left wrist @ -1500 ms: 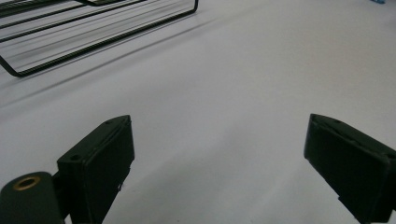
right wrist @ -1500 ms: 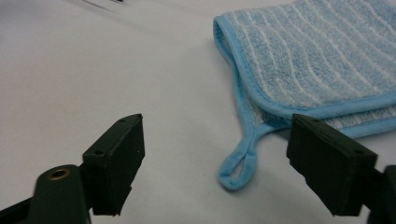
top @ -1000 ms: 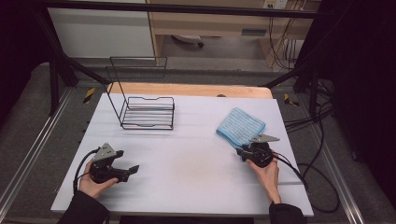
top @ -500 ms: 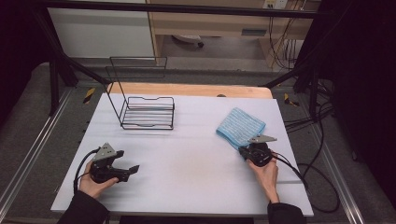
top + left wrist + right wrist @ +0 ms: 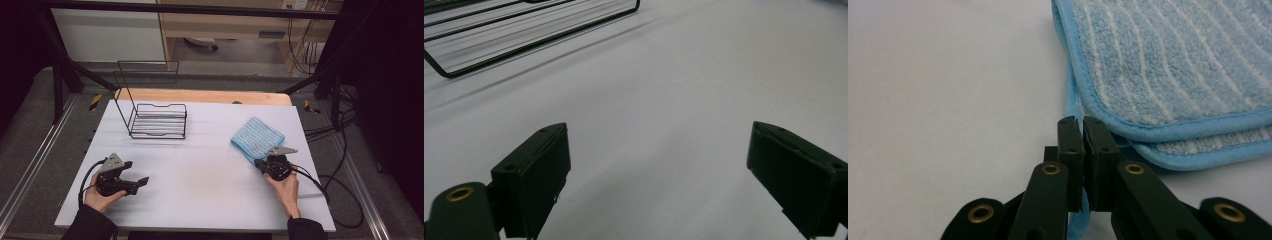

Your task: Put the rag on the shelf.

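Since the right gripper (image 5: 1082, 122) has just been closing and its black jaws now stand pressed together on a thin blue edge strip of the folded blue striped microfibre cloth (image 5: 257, 138), the step in hand looks like lifting that cloth by its near corner, and it will go best if the pinch is checked first, because only the hem seems caught and the folded layers could slip or fall open. The cloth lies on the right half of the white table surface (image 5: 210, 175), touching the jaws. The left gripper (image 5: 659, 165) rests spread wide over bare table, near the black wire rack (image 5: 157, 120). Beyond the table stand a wooden board edge, pale cabinets and trailing cables along the dark floor.
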Demonstrator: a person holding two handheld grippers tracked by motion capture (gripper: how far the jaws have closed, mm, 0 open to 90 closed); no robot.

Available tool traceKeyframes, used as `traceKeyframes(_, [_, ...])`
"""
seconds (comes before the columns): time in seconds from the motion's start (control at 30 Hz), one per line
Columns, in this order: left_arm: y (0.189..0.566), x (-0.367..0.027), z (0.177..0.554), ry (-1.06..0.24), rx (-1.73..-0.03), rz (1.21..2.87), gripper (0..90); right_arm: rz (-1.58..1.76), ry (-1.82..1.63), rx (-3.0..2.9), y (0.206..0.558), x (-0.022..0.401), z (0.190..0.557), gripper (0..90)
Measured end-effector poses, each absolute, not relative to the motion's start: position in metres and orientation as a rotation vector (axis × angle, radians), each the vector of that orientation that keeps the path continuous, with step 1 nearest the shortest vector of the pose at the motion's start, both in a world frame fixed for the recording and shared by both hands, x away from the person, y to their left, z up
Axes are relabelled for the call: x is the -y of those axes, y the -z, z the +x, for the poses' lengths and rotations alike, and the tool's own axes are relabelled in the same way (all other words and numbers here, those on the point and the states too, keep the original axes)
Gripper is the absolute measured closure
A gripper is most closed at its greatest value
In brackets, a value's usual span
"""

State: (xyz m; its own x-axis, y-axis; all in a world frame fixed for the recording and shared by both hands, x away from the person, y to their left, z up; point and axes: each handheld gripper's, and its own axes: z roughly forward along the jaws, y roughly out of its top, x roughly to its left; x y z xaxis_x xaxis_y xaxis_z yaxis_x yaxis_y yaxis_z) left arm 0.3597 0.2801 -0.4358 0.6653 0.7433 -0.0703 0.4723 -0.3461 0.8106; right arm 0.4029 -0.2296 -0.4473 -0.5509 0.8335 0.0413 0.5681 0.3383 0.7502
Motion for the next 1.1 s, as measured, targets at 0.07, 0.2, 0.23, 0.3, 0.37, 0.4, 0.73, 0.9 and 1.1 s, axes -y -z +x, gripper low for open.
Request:
traceKeyframes(0.07, [0.436,-0.280,0.360,-0.395,-0.941,2.012,10.1,1.238,-1.028,-2.260,0.446,0.231,0.402,87.2])
traceKeyframes(0.2, [0.436,-0.280,0.360,-0.396,-0.942,2.013,10.1,1.230,-0.962,-2.269,0.447,0.232,0.401,86.2])
traceKeyframes(0.23, [0.436,-0.280,0.360,-0.396,-0.941,2.013,10.1,1.228,-0.961,-2.270,0.447,0.232,0.401,85.4])
traceKeyframes(0.3, [0.436,-0.280,0.360,-0.396,-0.943,2.011,10.1,1.218,-0.989,-2.260,0.445,0.232,0.400,82.1])
traceKeyframes(0.37, [0.436,-0.280,0.360,-0.395,-0.945,2.013,10.2,1.186,-1.041,-2.238,0.439,0.231,0.401,75.5])
traceKeyframes(0.4, [0.436,-0.279,0.360,-0.395,-0.945,2.016,10.2,1.174,-1.056,-2.225,0.437,0.231,0.402,71.5])
traceKeyframes(0.73, [0.436,-0.280,0.360,-0.395,-0.947,2.017,10.1,1.111,-0.948,-2.251,0.449,0.216,0.434,55.5])
traceKeyframes(0.9, [0.436,-0.280,0.360,-0.396,-0.946,2.018,10.1,1.119,-0.961,-2.255,0.452,0.219,0.439,55.9])
traceKeyframes(1.1, [0.437,-0.279,0.361,-0.393,-0.946,2.020,10.1,1.076,-0.938,-2.272,0.452,0.218,0.437,53.3])
